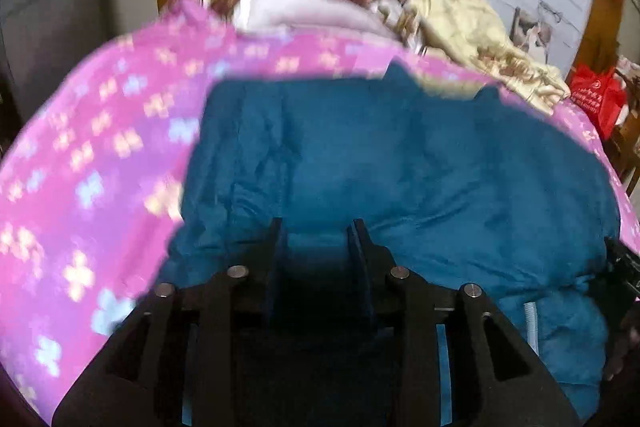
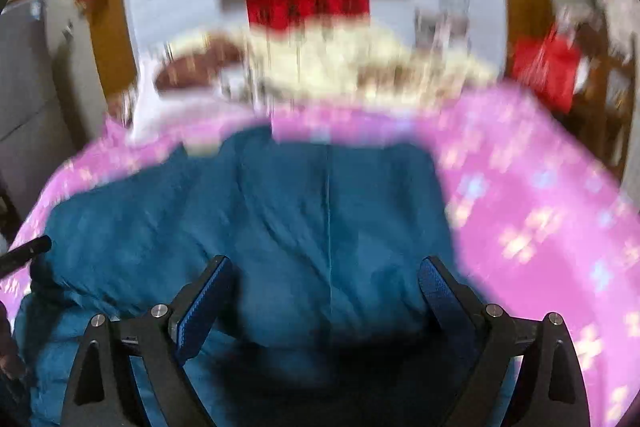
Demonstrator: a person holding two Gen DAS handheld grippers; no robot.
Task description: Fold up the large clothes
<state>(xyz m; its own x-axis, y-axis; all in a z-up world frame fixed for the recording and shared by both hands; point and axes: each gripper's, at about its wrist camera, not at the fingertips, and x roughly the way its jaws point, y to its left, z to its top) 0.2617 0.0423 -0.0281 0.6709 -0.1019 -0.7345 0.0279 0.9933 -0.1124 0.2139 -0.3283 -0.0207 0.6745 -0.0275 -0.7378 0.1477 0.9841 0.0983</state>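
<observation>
Teal and puffy, the jacket lies bunched across the pink bedspread, maybe 1 fold in, with more to go. The left gripper sits part-open, fabric bulging between its jaws, grip uncertain; the right gripper gapes wide over the jacket, holding nothing.

Both wrist cameras look forward along their fingers, tilted down, close over the blue coat on the pink bedspread. Both views share the coat, bedspread and red banner ahead.
</observation>
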